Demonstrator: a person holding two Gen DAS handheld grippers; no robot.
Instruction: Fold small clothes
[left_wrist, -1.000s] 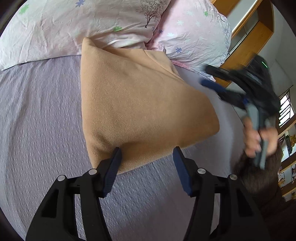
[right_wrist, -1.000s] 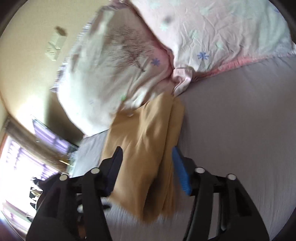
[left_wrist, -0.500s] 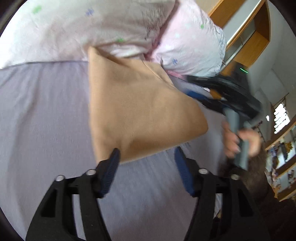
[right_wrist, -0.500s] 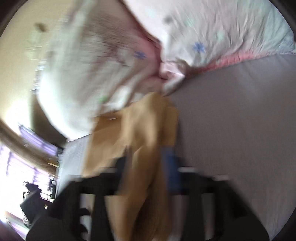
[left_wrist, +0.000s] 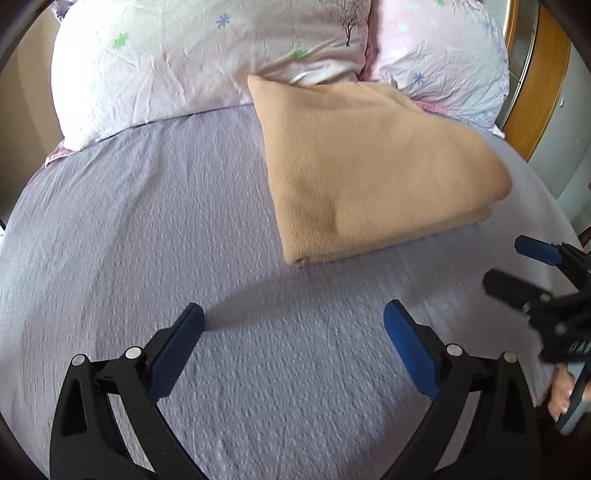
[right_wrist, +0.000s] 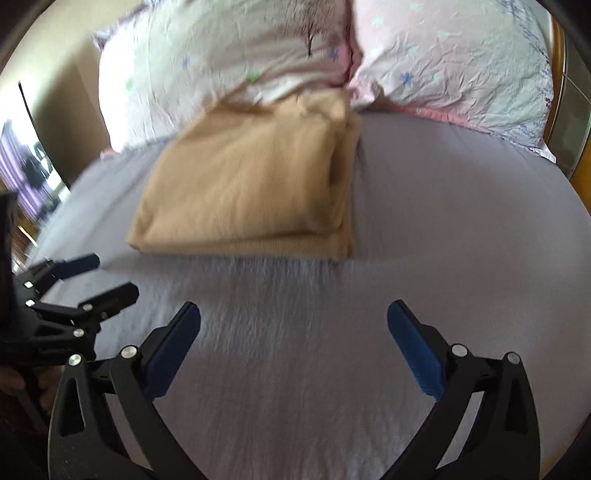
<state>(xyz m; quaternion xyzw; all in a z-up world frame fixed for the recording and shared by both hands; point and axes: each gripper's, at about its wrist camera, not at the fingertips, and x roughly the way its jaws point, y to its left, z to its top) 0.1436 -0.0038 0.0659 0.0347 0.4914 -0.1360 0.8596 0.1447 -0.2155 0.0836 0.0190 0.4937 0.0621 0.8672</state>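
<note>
no legible text, labels or numbers

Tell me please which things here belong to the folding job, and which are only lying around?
For the job:
- tan folded garment
- left gripper, open
- right gripper, open

Only lying around:
- two floral pillows behind the garment
- lilac bedsheet under it all
- wooden headboard

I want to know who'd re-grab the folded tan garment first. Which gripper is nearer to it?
Hard to call; roughly equal. The left gripper hangs open short of the folded tan garment, toward its left corner. The right gripper hangs open short of its near edge, toward its right side.
</note>
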